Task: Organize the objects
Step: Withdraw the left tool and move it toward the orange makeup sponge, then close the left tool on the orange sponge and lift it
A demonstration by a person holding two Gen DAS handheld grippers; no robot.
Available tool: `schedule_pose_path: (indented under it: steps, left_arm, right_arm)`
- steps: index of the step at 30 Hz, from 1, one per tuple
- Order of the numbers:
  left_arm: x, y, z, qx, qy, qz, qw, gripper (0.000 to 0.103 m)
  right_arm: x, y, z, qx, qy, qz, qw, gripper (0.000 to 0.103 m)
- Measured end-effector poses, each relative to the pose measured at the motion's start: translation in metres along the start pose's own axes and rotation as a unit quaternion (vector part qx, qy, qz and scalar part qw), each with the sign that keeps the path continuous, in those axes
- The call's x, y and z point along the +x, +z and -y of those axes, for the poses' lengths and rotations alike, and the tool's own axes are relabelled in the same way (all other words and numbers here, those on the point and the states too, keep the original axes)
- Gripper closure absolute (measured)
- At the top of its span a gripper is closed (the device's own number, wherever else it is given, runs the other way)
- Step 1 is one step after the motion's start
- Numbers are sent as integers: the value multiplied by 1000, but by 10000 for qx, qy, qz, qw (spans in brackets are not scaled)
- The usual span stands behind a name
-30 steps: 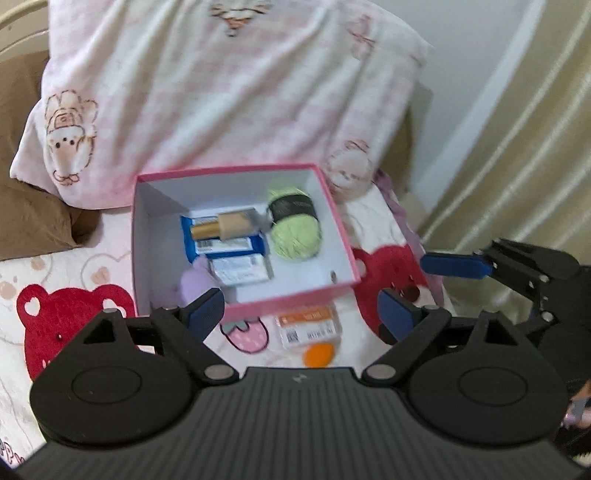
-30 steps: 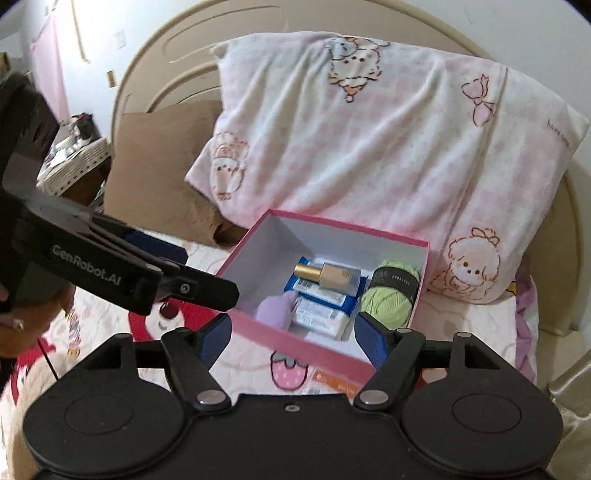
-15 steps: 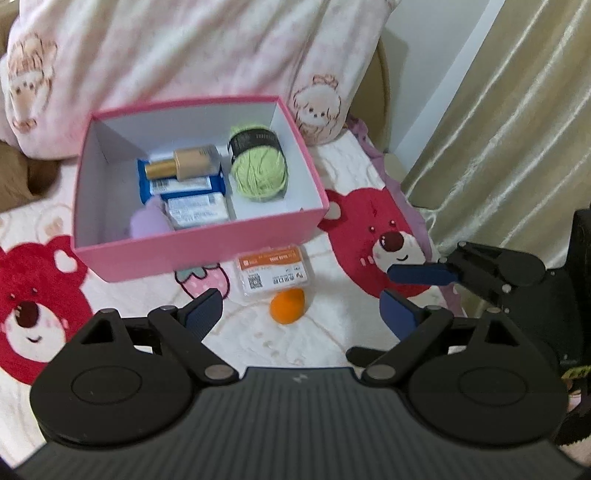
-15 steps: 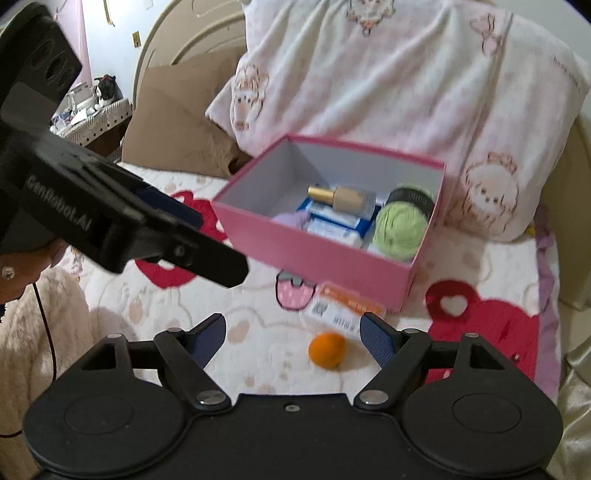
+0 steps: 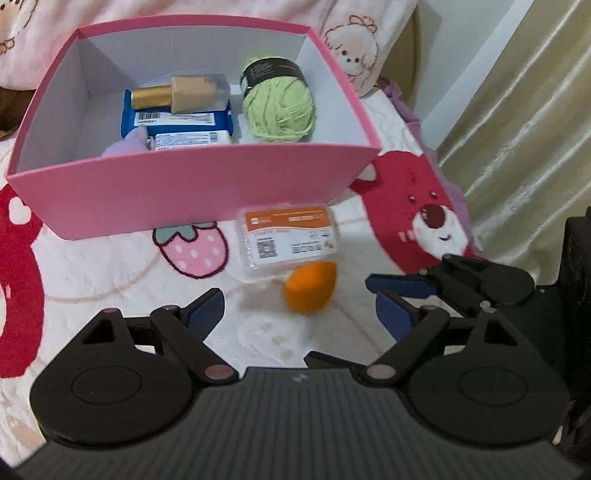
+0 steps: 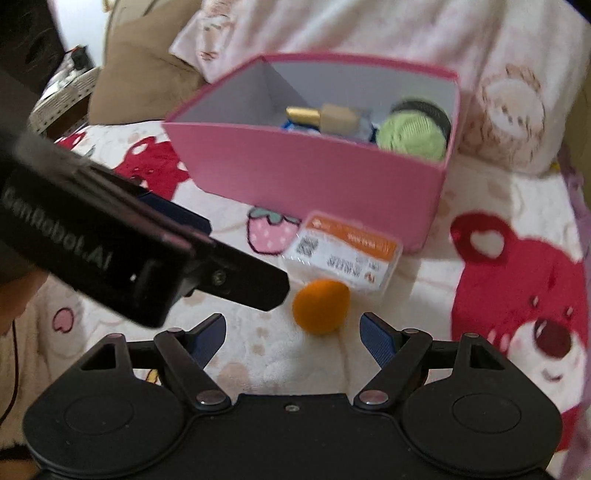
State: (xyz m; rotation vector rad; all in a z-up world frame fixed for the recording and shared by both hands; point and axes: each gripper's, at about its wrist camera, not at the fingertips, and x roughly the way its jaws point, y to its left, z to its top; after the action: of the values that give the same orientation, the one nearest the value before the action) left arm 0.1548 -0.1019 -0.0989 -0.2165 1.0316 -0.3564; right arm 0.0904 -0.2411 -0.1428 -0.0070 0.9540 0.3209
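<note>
An orange egg-shaped sponge [image 5: 308, 288] [image 6: 321, 306] lies on the bear-print blanket, with a clear case with an orange label [image 5: 290, 240] [image 6: 345, 254] just behind it. Behind both stands an open pink box [image 5: 184, 192] [image 6: 314, 177] holding green yarn [image 5: 280, 107], a beige bottle with a gold cap [image 5: 181, 94], blue packets [image 5: 177, 123] and a lilac item [image 5: 125, 144]. My left gripper [image 5: 299, 312] hovers close before the sponge; its jaws are closing with nothing between them. My right gripper [image 6: 293, 328] is open, just short of the same sponge.
A pink-checked pillow [image 6: 406, 33] leans behind the box, a brown cushion [image 6: 140, 70] to its left. Beige curtains [image 5: 517, 129] hang at the right. The left gripper's black body [image 6: 147, 251] crosses the right wrist view; the right gripper's fingers [image 5: 399, 286] reach in beside the sponge.
Both grippers have dropped toward the blanket, so the box, case and sponge now look larger and nearer. The two grippers have closed in on the sponge from either side.
</note>
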Motion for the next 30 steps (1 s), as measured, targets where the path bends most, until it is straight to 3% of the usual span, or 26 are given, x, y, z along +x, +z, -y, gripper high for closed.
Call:
schedule_pose_path:
  steps: [3, 10, 12, 16, 18, 30]
  left_arm:
    - [12, -8, -10, -148, -115, 153, 9997, 15]
    - [40, -19, -9, 6, -295, 263, 9992, 30]
    - [44, -19, -9, -34, -384, 301, 9988, 36]
    - [52, -19, -10, -101, -476, 305, 9984, 58]
    - [53, -20, -13, -223, -638, 313, 9972, 69]
    - [28, -24, -3, -29, -680, 313, 9972, 71]
  right_arm:
    - [13, -2, 2, -20, -223, -105, 9997, 20]
    - [35, -4, 11, 101, -344, -208, 9991, 28]
    - [36, -3, 11, 100, -287, -164, 9994, 33]
    - [33, -3, 8, 31, -187, -36, 9998, 61]
    - [32, -2, 8, 0, -189, 7, 9998, 63]
    - [6, -5, -4, -188, -134, 249, 9994, 63]
